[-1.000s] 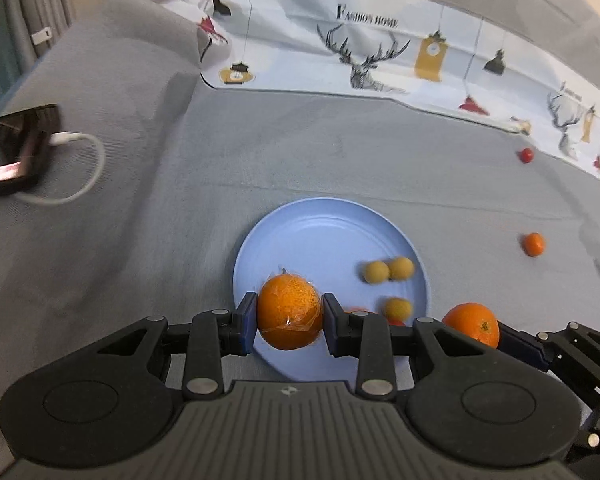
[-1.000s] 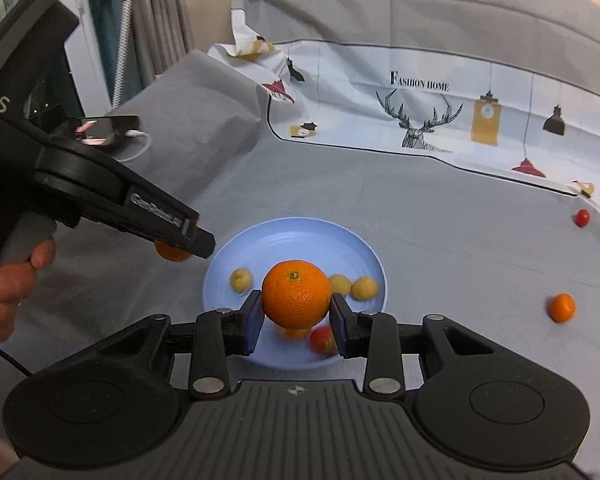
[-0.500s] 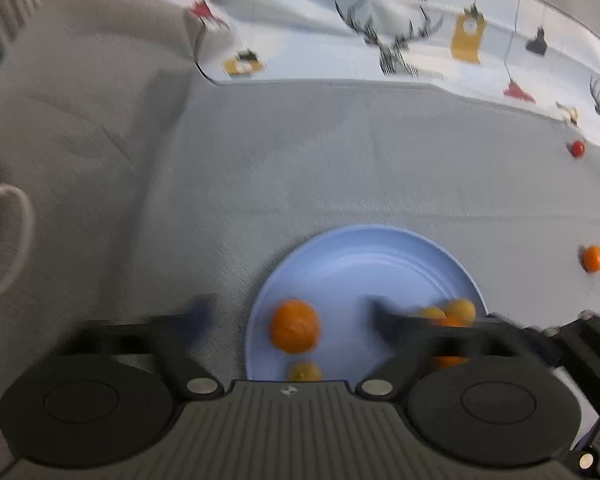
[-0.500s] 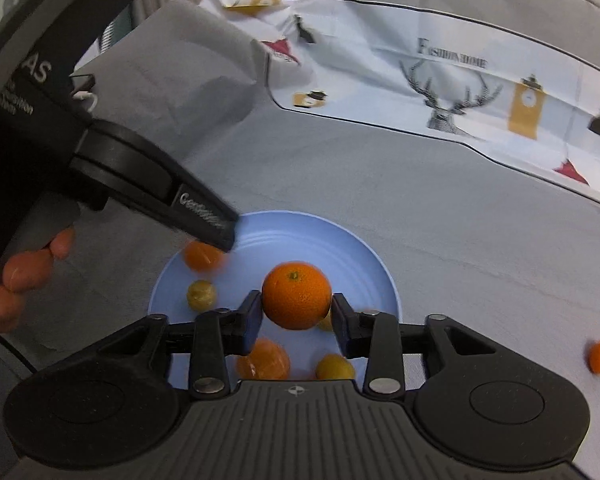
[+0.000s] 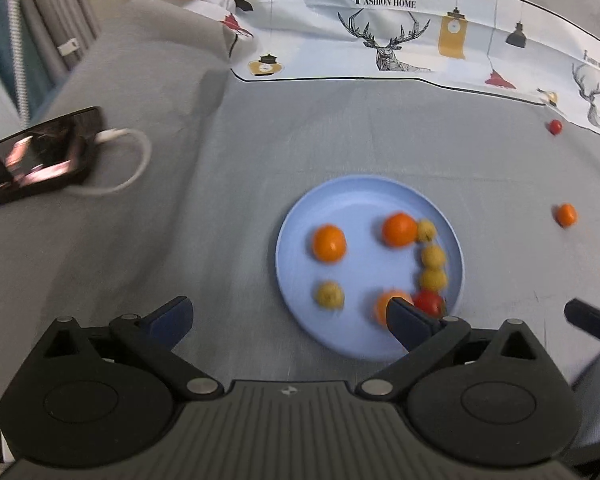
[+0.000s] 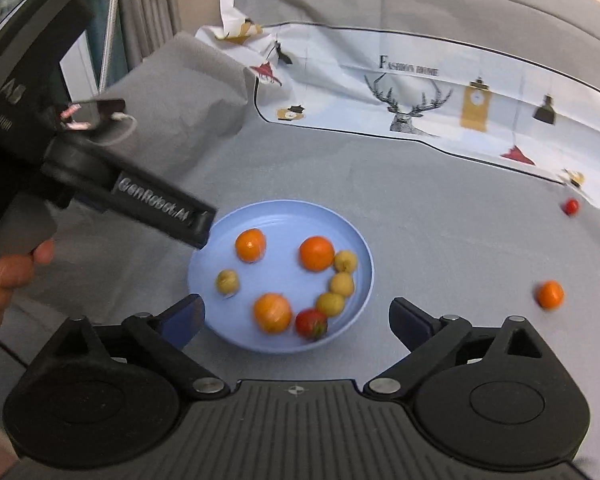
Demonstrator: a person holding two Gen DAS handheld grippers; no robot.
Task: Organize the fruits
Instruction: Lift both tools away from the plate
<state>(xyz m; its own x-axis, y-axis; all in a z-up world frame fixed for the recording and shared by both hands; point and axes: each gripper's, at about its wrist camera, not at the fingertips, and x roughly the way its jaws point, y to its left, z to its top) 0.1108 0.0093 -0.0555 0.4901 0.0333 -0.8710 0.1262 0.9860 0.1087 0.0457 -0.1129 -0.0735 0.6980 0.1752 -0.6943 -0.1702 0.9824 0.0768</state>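
A light blue plate [image 5: 364,196] [image 6: 284,210] lies on the grey cloth. It holds three oranges [image 5: 329,243] [image 6: 316,253], several small yellow fruits [image 5: 433,257] [image 6: 342,283] and a red strawberry [image 6: 311,323]. My left gripper [image 5: 290,320] is open and empty, just before the plate's near edge. My right gripper [image 6: 296,318] is open and empty above the plate's near rim. A small orange [image 5: 566,214] [image 6: 550,294] and a small red fruit [image 5: 555,126] [image 6: 571,206] lie on the cloth to the right.
A phone [image 5: 40,156] with a white cable [image 5: 132,160] lies at the left. A white printed cloth [image 5: 400,36] covers the back. The left gripper's body [image 6: 100,176] and the hand holding it stand left of the plate in the right wrist view.
Both grippers have opened and let their oranges go onto the plate. Both have pulled back and up from the plate.
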